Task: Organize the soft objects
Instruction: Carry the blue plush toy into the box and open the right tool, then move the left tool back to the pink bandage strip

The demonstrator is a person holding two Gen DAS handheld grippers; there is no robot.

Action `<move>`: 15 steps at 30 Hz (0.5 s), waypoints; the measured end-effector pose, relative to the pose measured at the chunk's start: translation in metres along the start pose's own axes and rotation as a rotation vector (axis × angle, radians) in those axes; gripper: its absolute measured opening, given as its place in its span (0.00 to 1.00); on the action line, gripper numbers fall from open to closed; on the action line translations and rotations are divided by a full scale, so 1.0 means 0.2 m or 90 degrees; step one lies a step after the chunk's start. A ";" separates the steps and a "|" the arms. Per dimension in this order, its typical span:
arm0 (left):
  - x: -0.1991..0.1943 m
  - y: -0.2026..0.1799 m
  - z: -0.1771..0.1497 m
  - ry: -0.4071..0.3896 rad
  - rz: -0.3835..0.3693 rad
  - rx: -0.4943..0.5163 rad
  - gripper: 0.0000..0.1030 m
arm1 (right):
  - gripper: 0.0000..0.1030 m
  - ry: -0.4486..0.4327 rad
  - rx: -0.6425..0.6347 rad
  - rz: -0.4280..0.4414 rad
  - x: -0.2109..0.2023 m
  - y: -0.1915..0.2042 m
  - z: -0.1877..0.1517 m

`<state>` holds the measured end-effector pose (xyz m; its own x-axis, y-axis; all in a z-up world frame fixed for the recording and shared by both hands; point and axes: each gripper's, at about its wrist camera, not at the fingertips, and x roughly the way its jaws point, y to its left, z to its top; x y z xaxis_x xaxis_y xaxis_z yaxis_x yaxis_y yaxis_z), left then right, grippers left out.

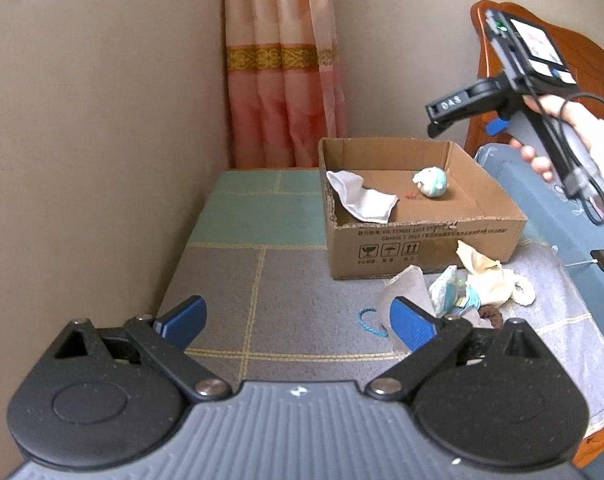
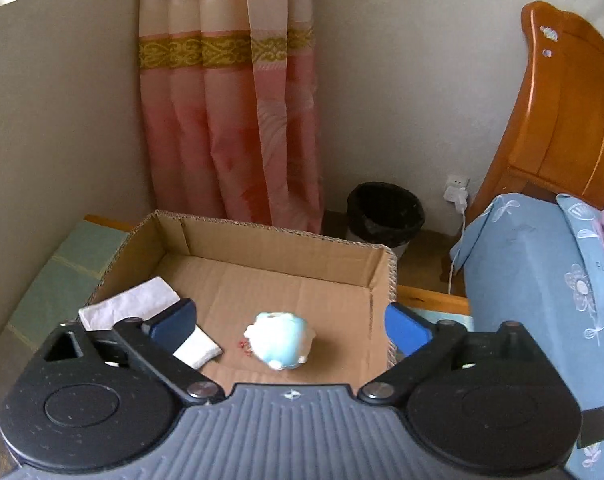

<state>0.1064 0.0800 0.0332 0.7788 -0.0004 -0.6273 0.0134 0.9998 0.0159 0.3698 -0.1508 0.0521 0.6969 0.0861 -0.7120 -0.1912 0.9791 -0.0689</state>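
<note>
An open cardboard box (image 1: 421, 236) stands on a grey and green checked mat (image 1: 294, 280). Inside lie a white cloth (image 1: 361, 198) and a pale blue and white plush toy (image 1: 431, 182). In front of the box is a pile of soft things: a grey cloth (image 1: 405, 292), a beige cloth (image 1: 481, 270), a white crochet ring (image 1: 523, 290) and a blue cord (image 1: 367, 322). My left gripper (image 1: 298, 320) is open and empty, low over the mat, left of the pile. My right gripper (image 2: 290, 324) hangs open above the box (image 2: 282, 252); the plush toy (image 2: 280, 338) rests on the floor below it, untouched, with the white cloth (image 2: 134, 302) to its left.
A wall runs close along the left, and a pink curtain (image 1: 282, 80) hangs behind the box. A black bin (image 2: 383, 212) stands on the floor beyond it. Blue bedding (image 2: 533, 280) and a wooden headboard (image 2: 561, 120) fill the right. A hand (image 1: 557, 120) holds the right gripper.
</note>
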 end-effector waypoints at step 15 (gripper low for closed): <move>-0.10 0.00 -0.06 -0.029 0.011 0.009 0.99 | 1.00 -0.030 -0.026 0.007 -0.41 -0.02 -0.41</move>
<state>0.0829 0.0799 0.0365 0.8069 0.0157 -0.5905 0.0086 0.9992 0.0383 0.2570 -0.1764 0.0540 0.7259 0.1059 -0.6796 -0.2265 0.9698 -0.0908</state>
